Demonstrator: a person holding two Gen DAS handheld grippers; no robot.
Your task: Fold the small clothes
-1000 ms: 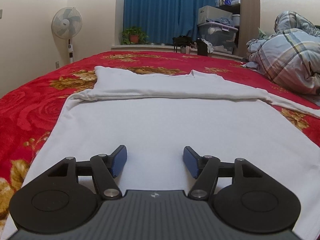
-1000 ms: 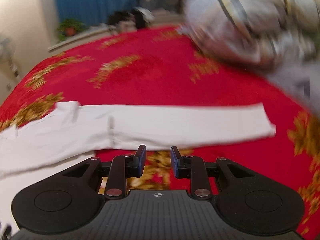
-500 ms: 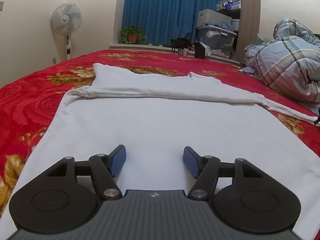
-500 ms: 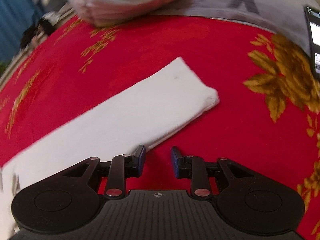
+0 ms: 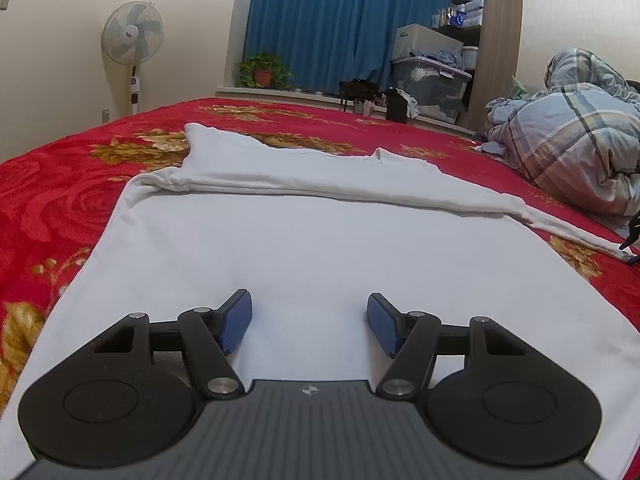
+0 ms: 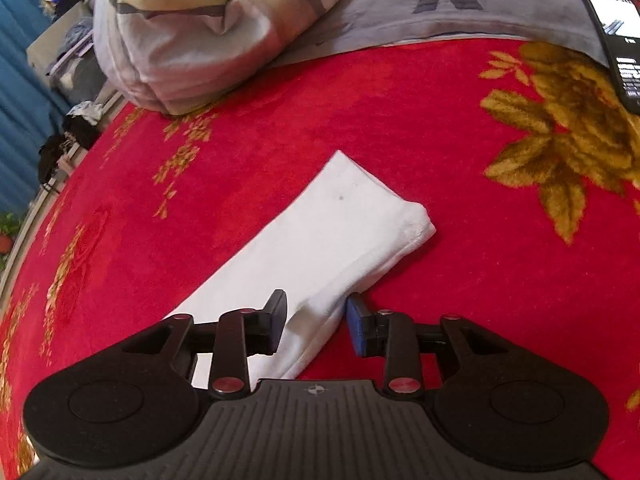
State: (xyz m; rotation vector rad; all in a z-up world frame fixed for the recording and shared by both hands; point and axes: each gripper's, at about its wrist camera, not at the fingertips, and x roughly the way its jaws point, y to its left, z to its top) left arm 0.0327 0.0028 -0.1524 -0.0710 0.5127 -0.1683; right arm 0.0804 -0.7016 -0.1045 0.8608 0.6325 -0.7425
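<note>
Red, gold-flowered bedding [image 5: 60, 208] covers the bed in a bedroom with blue curtains [image 5: 316, 20], a pedestal fan [image 5: 133, 36] and a crumpled plaid duvet [image 5: 572, 144] off to the right. A white long-sleeved shirt [image 5: 320, 248] lies flat on this bedding, body spread wide, one sleeve already folded across the top of it.

The left gripper [image 5: 310, 320] hovers low over the shirt's near part with its jaws well apart and nothing between them; the cloth below is only under it, not held.

The shirt's other sleeve [image 6: 320, 240] runs out over the red cover, its long axis slanting from lower left up to the cuff [image 6: 412, 220] at upper right, which stops well short of a phone [image 6: 608, 28] lying at the far edge. The right gripper [image 6: 316, 320] is down at this sleeve, part way back from the cuff, and sits across the sleeve's nearer long edge: the left finger is over the white cloth, the blue-padded right finger just off the edge over the bedding. Its jaws have just been opening, and now stand partly apart with that edge between them, not yet pinched.

So the right hand is plainly the nearer one for this sleeve. The pick-up seems to turn on closing across that edge, then carrying the cuff back along the sleeve's own line toward the body of the shirt.
</note>
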